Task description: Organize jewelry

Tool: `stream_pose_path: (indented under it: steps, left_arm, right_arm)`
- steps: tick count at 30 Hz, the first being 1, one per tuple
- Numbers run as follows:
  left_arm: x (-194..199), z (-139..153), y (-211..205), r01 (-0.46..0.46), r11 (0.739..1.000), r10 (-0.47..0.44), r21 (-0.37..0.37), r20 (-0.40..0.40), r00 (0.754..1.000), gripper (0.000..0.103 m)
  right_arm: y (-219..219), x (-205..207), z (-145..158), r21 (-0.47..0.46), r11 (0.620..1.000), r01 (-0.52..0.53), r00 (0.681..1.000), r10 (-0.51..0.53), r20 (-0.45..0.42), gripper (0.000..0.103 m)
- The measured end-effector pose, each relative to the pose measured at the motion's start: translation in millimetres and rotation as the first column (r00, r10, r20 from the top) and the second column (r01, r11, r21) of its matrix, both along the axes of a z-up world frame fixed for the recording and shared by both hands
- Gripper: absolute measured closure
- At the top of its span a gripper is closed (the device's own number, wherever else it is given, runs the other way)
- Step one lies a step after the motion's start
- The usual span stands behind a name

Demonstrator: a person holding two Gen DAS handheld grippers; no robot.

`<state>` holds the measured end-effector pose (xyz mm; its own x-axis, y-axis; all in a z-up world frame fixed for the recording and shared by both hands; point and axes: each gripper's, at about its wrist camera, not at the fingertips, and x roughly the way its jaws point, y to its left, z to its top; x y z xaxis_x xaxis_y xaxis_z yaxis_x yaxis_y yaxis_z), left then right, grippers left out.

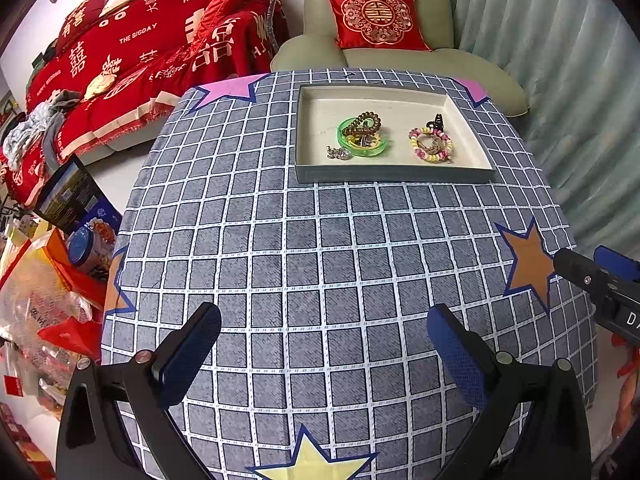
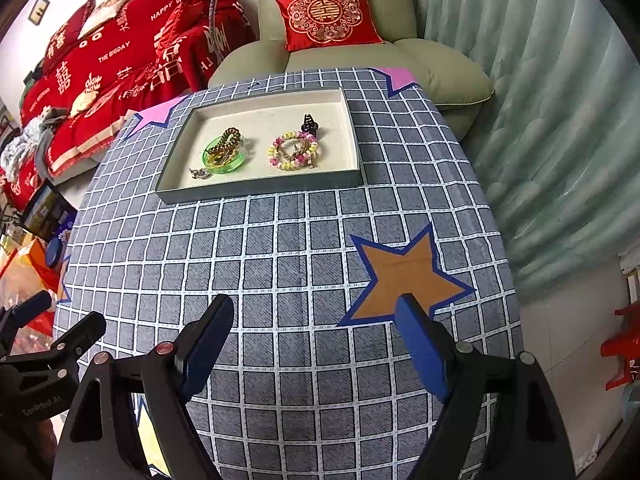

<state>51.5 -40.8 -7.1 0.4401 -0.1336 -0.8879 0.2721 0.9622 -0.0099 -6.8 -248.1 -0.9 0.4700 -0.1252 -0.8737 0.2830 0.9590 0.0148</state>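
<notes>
at upper left your red blanket (image 1: 160, 36) reads "happy wedding" and "the bigday". your left gripper (image 1: 324, 344) and right gripper (image 2: 316, 332) hang released over the blue checked tablecloth (image 1: 320, 260). the jewelry tray (image 1: 394, 174), upper centre, holds a beaded bracelet (image 1: 432, 145), green bangle (image 1: 362, 151) and black claw clip (image 1: 437, 121).

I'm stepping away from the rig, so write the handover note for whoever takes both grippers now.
Left gripper: open, empty, above the checked tablecloth.
Right gripper: open, empty, near the orange star.
All jewelry in view lies in the tray at the far side: green bangle with a coiled hair tie, silver piece, pink-and-yellow bead bracelet, black hair claw.
Done: nothing loose on the cloth.
Left: perhaps sorting inside the tray.
</notes>
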Motion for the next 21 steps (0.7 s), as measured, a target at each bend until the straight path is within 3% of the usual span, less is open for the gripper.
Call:
stream_pose_path:
  steps: [21]
  left_arm:
    - [-1.0,-1.5,3.7,-0.008,1.0,0.008,0.0,-0.003,1.0,0.0]
  right_arm:
    - [1.2,-0.6,1.3,-0.002,1.0,0.0,1.0,0.0,0.003,0.018]
